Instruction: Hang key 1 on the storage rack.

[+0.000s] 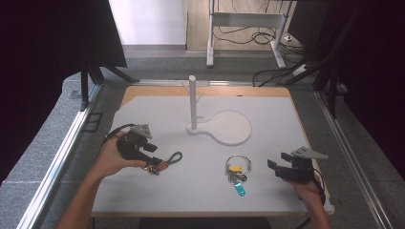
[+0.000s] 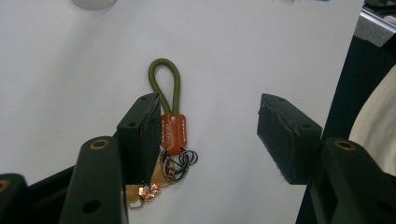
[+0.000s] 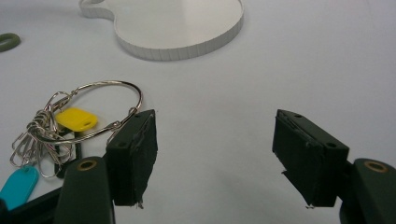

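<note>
1. The left gripper (image 1: 154,160) hangs over the keychain (image 2: 172,122), jaws well apart and gripping nothing; in the left gripper view 1 pad sits just beside the brown leather tab, the other well clear.
2. The right gripper (image 3: 215,158) is wide open and holds nothing, just beside the key ring (image 3: 95,112).
3. The right gripper view shows 1 yellow tag (image 3: 76,119), 1 blue tag (image 3: 18,184) and wire clips on that ring.
4. The high view shows the white board (image 1: 272,119) on a wooden table (image 1: 157,90).
5. Farther off stands the white peg stand (image 1: 192,102) with its round base.
6. Beyond lie grey floor and cables.
</note>
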Tool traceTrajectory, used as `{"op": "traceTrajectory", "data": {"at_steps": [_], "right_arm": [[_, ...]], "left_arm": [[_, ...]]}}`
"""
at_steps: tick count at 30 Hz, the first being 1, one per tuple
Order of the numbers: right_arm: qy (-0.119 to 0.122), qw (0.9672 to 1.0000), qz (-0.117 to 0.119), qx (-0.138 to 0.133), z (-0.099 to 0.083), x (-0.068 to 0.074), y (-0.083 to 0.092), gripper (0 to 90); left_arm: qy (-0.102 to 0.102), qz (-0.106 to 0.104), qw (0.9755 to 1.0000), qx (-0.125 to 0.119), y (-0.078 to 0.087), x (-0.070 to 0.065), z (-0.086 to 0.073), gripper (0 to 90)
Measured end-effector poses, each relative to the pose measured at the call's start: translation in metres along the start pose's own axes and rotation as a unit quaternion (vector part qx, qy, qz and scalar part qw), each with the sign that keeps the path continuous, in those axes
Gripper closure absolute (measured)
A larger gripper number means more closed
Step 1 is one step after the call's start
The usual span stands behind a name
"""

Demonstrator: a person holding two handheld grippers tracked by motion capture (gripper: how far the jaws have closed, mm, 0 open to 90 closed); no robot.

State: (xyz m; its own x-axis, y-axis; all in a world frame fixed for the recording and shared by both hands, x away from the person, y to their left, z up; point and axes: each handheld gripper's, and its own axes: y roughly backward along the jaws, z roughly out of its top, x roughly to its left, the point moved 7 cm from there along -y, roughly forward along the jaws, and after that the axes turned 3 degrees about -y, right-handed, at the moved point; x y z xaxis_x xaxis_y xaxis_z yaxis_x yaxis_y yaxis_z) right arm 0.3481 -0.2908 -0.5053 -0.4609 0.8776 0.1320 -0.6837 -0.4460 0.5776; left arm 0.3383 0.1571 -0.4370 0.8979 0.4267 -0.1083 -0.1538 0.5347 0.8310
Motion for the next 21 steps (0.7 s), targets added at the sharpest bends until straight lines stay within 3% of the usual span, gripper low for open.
{"op": "traceTrajectory", "data": {"at_steps": [11, 15, 21], "right_arm": [[0.006, 1.0, -0.002, 0.007, -0.001, 0.002, -0.003, 31.4], [0.006, 0.9999, -0.003, 0.009, -0.002, 0.002, -0.003, 31.5], [0.009, 0.9999, -0.004, 0.01, -0.002, 0.003, -0.003, 31.5]], "left_arm": [[-0.013, -0.012, 0.9993, 0.034, -0.013, 0.001, 0.004, 41.9], [-0.016, -0.018, 0.9978, 0.061, -0.02, 0.004, 0.005, 42.2], [-0.014, -0.021, 0.9966, 0.079, -0.028, 0.007, 0.005, 44.2]]}}
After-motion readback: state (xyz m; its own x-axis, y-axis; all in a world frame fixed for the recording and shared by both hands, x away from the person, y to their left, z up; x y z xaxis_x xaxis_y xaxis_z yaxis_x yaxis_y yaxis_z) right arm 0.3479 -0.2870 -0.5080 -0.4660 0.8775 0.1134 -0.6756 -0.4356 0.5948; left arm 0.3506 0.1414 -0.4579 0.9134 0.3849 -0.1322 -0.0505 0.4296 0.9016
